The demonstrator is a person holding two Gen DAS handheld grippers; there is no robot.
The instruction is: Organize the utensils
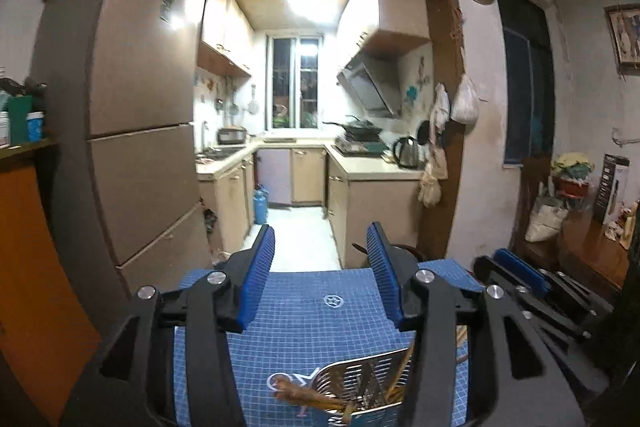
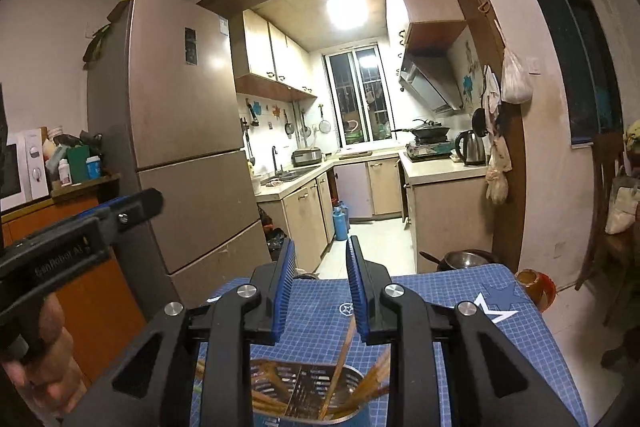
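Blue grid mat (image 2: 480, 307) on table, kitchen behind. Metal utensil holder (image 2: 308, 393) w/ chopsticks (image 2: 340, 359) sits below my right gripper (image 2: 322, 287); jaws narrowly apart, empty. Left gripper (image 1: 322, 275) wider, empty.

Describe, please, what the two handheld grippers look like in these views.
Both the left gripper and right gripper have matte black linkage frames, silver round pivot bolts and ribbed blue finger pads. White lettering marks the left gripper's body.
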